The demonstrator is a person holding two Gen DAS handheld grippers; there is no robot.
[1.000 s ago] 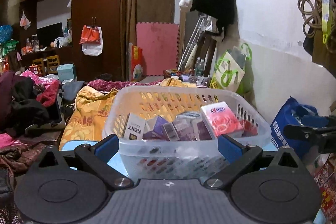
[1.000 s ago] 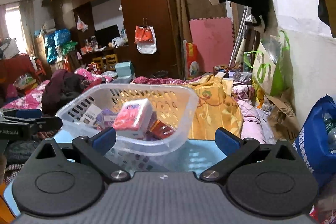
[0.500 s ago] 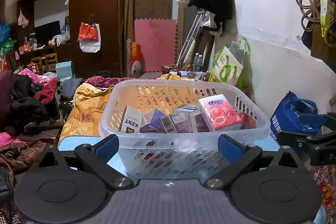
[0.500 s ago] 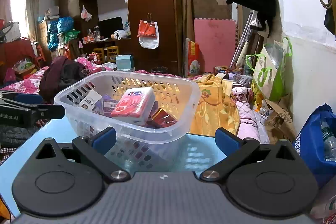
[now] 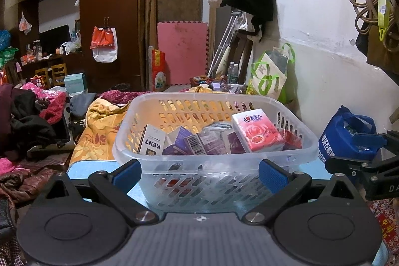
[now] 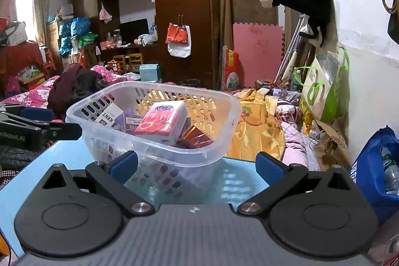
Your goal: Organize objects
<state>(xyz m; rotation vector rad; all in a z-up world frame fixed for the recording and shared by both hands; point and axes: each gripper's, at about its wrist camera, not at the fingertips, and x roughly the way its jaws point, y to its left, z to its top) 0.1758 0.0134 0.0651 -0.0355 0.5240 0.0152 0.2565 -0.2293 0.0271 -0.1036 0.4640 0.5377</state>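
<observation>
A clear plastic basket (image 5: 214, 163) stands on a light blue table (image 6: 74, 156). It holds a pink tissue pack (image 5: 256, 131), a white KENT box (image 5: 152, 141), purple boxes (image 5: 197, 141) and a red-gold box (image 6: 197, 138). My left gripper (image 5: 199, 176) is open and empty, just in front of the basket's near wall. My right gripper (image 6: 197, 166) is open and empty, in front of the basket's right corner (image 6: 189, 153). Each gripper shows at the edge of the other's view.
A blue bag (image 5: 346, 133) stands right of the table by the white wall. A yellow blanket (image 6: 256, 124) and heaped clothes (image 5: 32, 116) lie beyond the table. Dark wardrobes (image 6: 179, 16) and a pink mat (image 5: 182, 51) stand at the back.
Both grippers have drawn back and dropped slightly, so the basket sits higher and a bit farther in both views. Both stay open and empty.
</observation>
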